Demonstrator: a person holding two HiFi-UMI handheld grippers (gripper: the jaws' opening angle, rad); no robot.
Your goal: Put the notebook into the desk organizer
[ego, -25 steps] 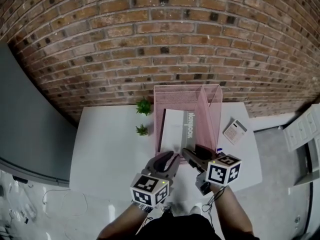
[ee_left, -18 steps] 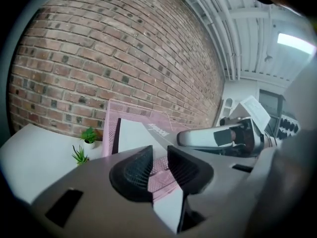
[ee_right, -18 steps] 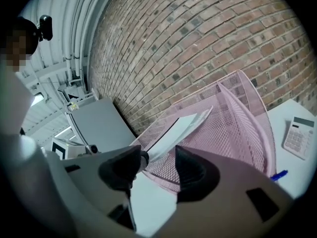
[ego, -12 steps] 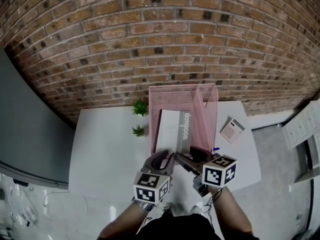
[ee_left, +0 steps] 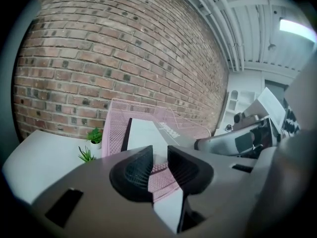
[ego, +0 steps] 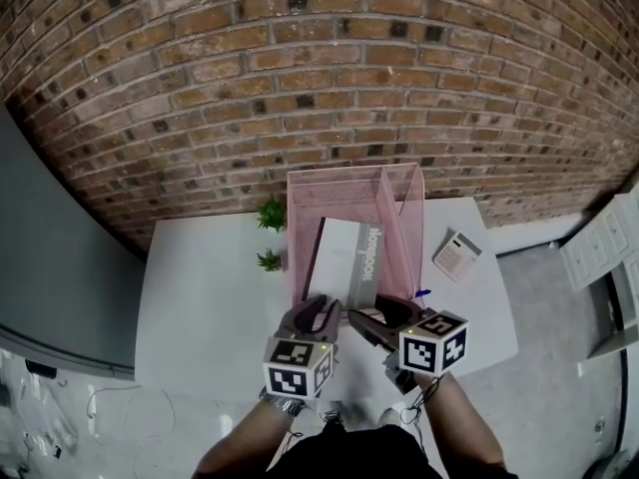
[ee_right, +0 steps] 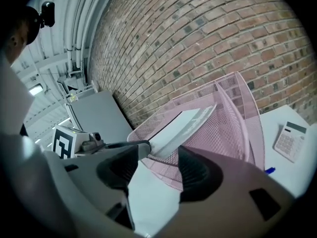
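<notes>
Just below the camera, the left gripper's (ego: pixel 321 309) jaws stand a narrow gap apart, closed on nothing. The right gripper's (ego: pixel 382 317) jaws have just been opening wide and hold nothing either. At 12 o'clock the notebook (ego: pixel 342 259) rests in the left compartment of the pink mesh desk organizer (ego: pixel 349 175) on the white bench (ego: pixel 210 297). Its long axis runs 6 to 12 o'clock, and its far end appears tipped up toward the brick wall (ego: pixel 300 88). It looks light, stiff and smooth-covered, best pinched at the near short edge. A calculator (ego: pixel 456 255) lies at 2 o'clock, small plants (ego: pixel 270 214) at 10.
</notes>
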